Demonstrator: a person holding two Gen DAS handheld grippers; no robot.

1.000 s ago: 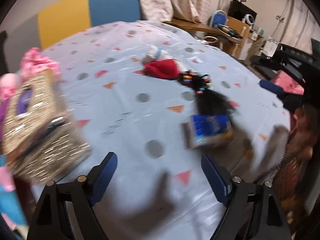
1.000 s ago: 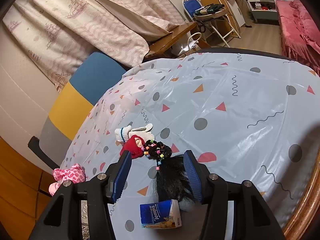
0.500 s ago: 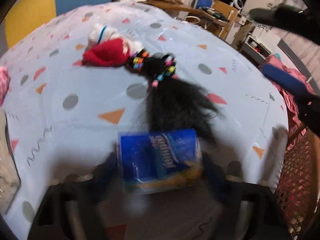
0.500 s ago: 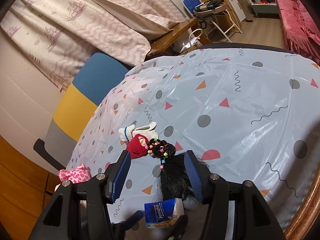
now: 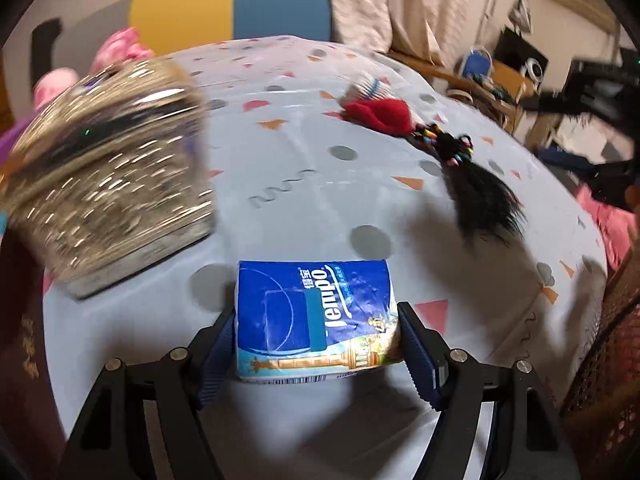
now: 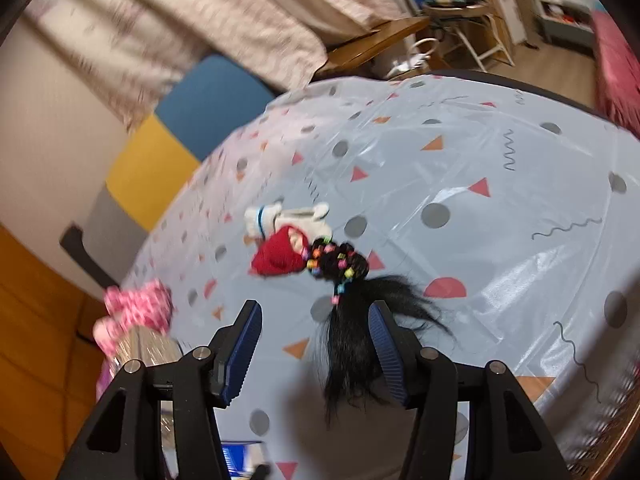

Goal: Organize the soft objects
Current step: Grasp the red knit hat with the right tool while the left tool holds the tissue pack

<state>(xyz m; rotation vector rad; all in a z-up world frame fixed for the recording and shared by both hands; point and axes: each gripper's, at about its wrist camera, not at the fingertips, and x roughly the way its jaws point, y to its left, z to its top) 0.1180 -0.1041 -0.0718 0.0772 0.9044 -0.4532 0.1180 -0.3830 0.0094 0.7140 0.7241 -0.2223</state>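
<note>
– Two things can go wrong here. My left gripper (image 5: 316, 316) has just been closing on the pack (image 5: 312, 304), and now its pads press both sides. The pack sits between them, low over the table (image 5: 320, 208).

– So what is the worry?

– The pack is soft and its wrap looks slippery. If I squeeze too little, it can slide out when I swing it. If I squeeze too hard, it gets squashed.

– Where does it go?

– I think into the shiny basket (image 5: 108, 184) on my left. It is close. If I swing too low, I may bump its wall and push it off the edge.

– And your other hand?

– My right gripper (image 6: 315, 312) is open and holds nothing. It hangs over the black hair (image 6: 352, 344). The hair is loose and thin. If I pinch only a few strands, the rest can slip away. The hair also touches the red doll (image 6: 280, 256), so a pull may drag that along too.
</note>
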